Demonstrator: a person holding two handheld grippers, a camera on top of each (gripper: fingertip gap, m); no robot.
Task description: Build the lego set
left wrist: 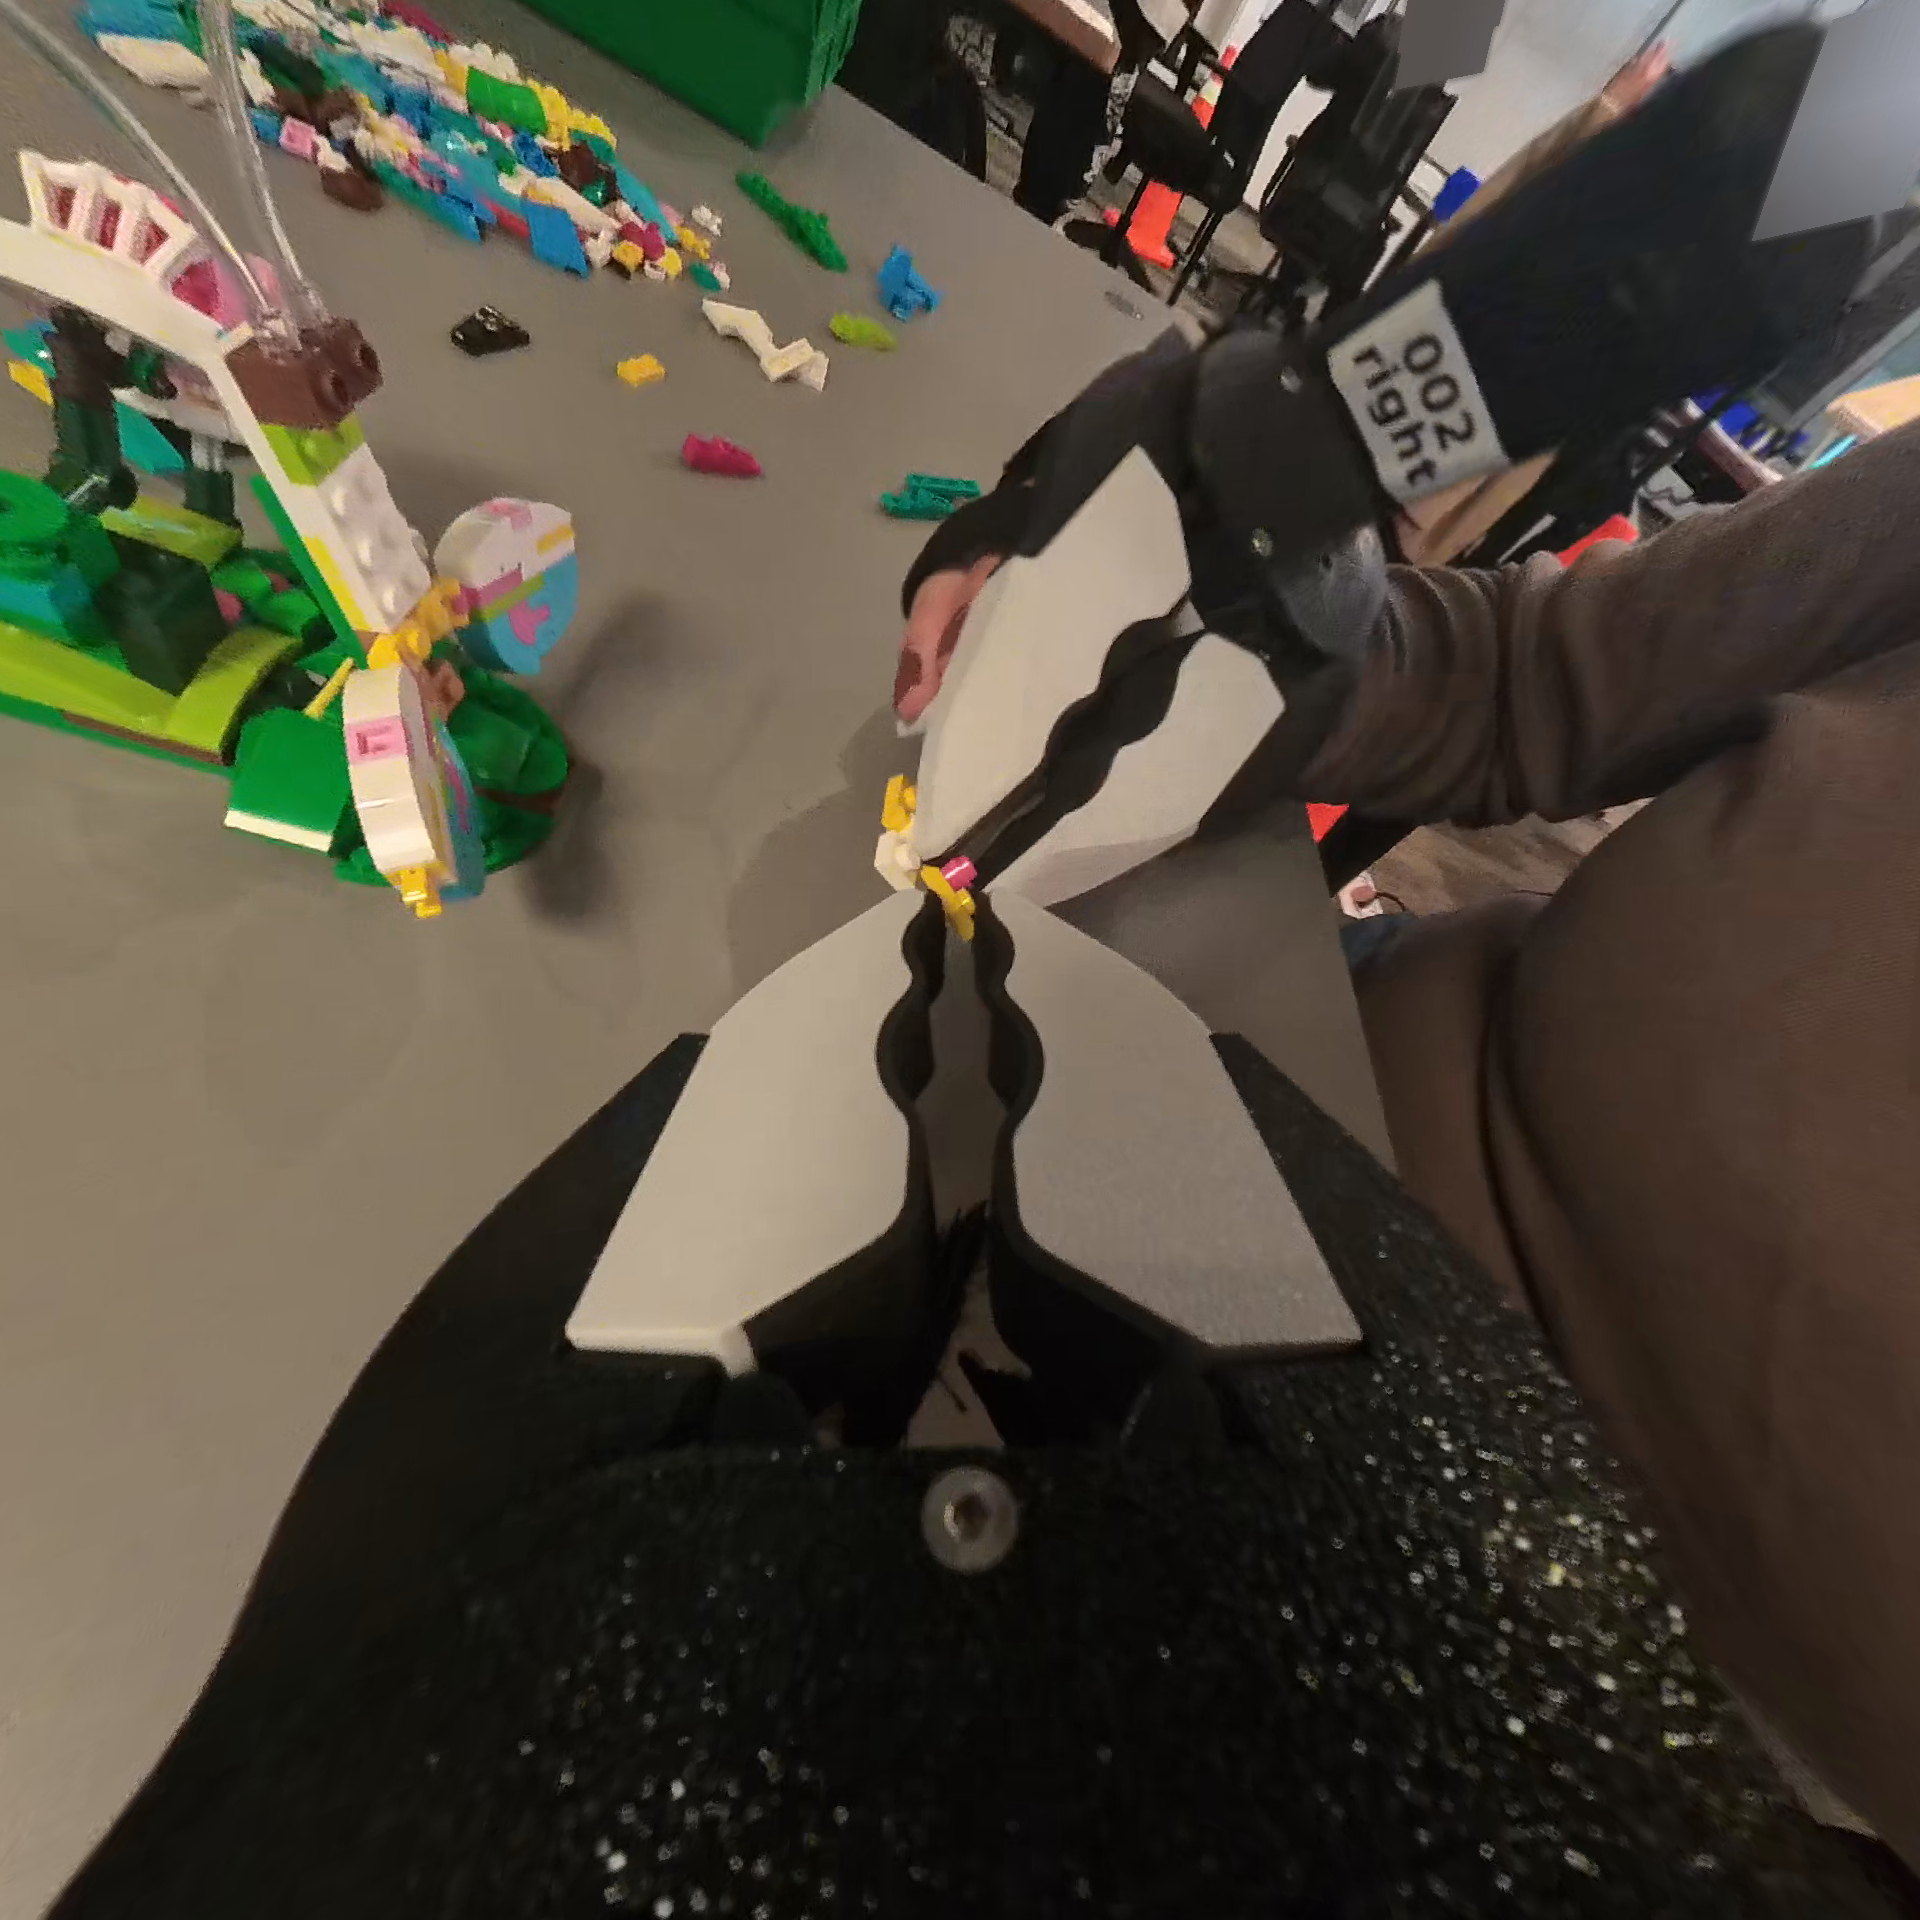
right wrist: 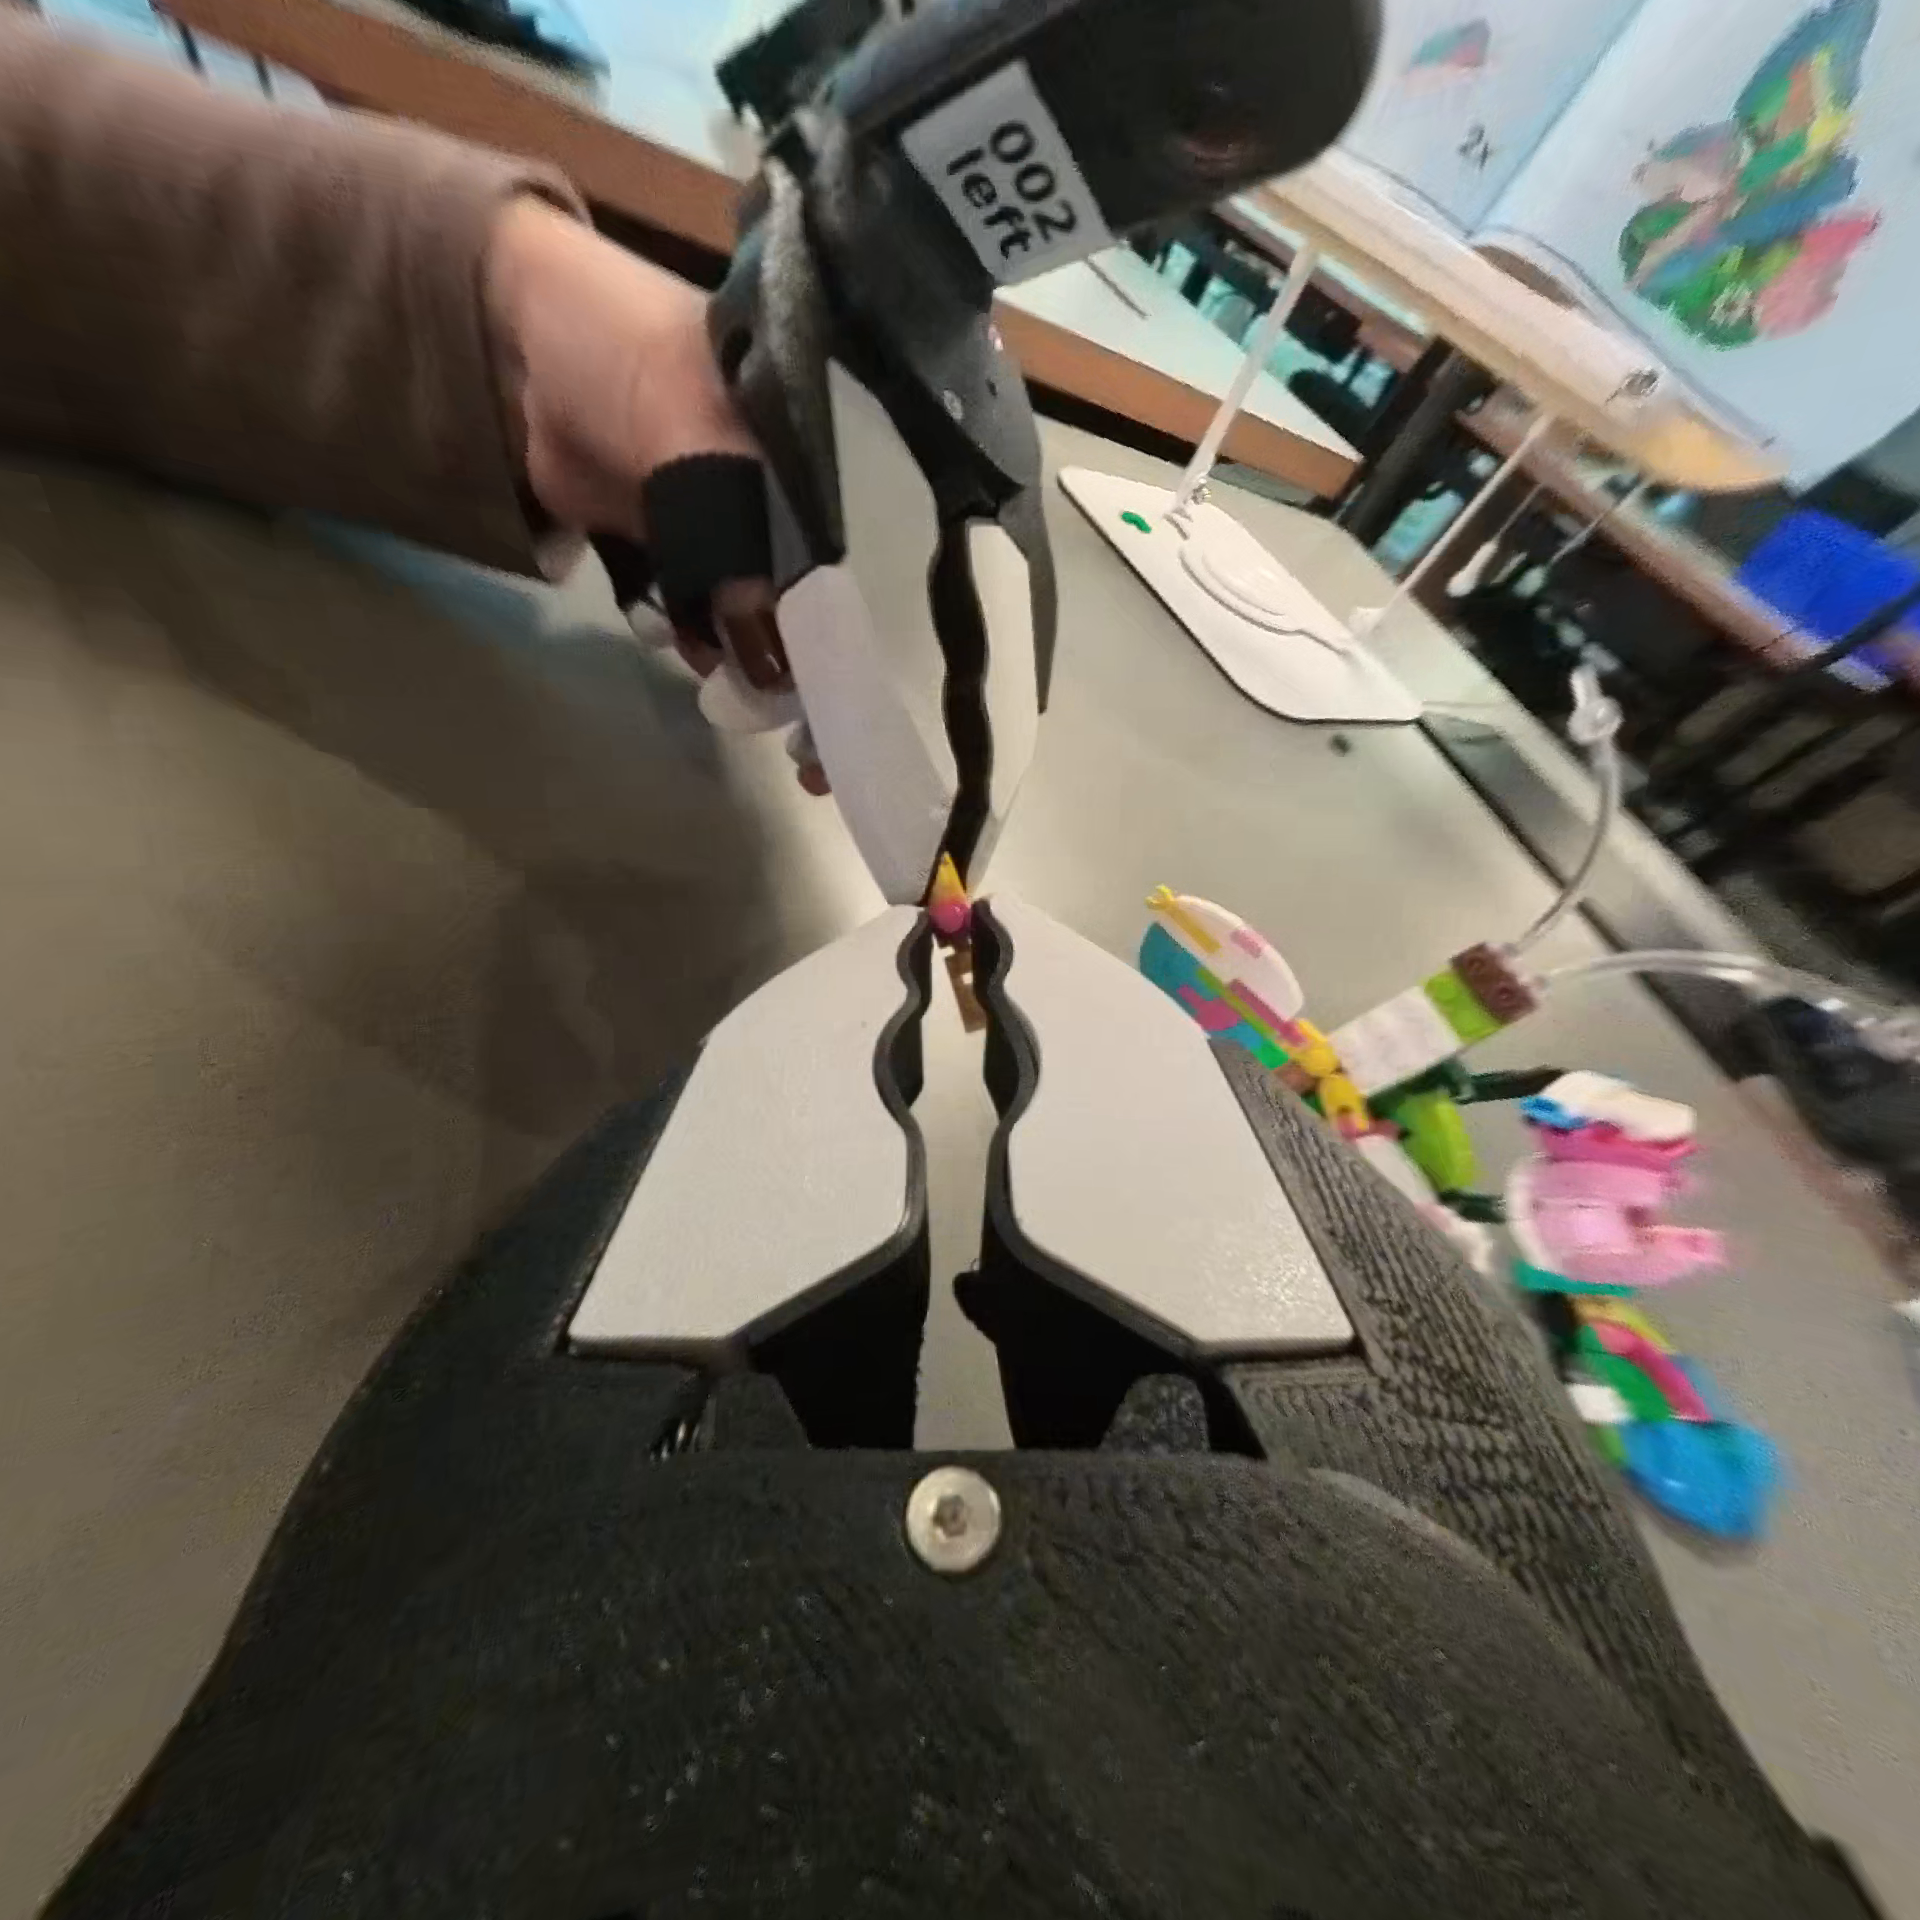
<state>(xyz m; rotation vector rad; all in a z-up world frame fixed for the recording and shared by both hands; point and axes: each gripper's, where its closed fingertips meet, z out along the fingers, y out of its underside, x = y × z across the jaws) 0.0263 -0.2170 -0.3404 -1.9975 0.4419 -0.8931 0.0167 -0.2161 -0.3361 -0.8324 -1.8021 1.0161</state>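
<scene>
Left hand-held gripper [left wrist: 951,920] pinches a small yellow flower piece [left wrist: 951,899]; right hand-held gripper [left wrist: 961,847] is closed on a tiny white-and-yellow sub-assembly [left wrist: 896,831]. Tips meet tip-to-tip above the table [left wrist: 623,1039], probably to press the two parts together in mid-air. The partly built model [left wrist: 312,665] stands well to the left.

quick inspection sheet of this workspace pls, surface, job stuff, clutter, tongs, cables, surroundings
surface: grey table, bare in the near part
job's things: part-built model at the left; small yellow and pink piece held above the table between both tongs
clutter: loose brick pile at the far edge, with stray bricks scattered nearer
grippers: left tongs and right tongs meet tip to tip, each shut on the piece
cables: clear tubes run to the model's brown brick; no wires seen
surroundings: green bin, chairs, white stand base, other tables
</scene>
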